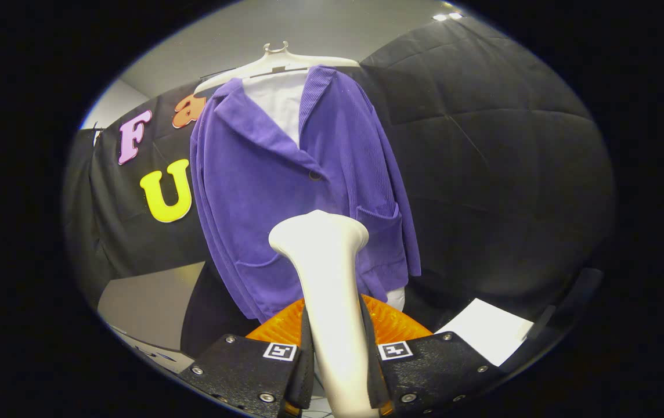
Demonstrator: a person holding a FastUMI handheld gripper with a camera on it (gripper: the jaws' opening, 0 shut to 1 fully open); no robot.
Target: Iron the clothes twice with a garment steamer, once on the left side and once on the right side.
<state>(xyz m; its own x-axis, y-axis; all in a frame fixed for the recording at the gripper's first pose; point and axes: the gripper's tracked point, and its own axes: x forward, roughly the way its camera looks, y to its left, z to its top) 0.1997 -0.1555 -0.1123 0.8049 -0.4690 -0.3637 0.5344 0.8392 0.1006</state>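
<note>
Between the two fingers of the claw [338,371], the white garment steamer [326,278] stood upright, both fingers pressed against its handle. Its flared head rose just in front of the purple jacket [285,191], which hung on a white hanger [277,61] beyond the fingers, over a white shirt [280,101].

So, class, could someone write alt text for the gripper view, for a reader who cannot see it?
The gripper is shut on a white garment steamer, its head aimed at a purple jacket just ahead. The jacket hangs over a white shirt on a white hanger.
</note>
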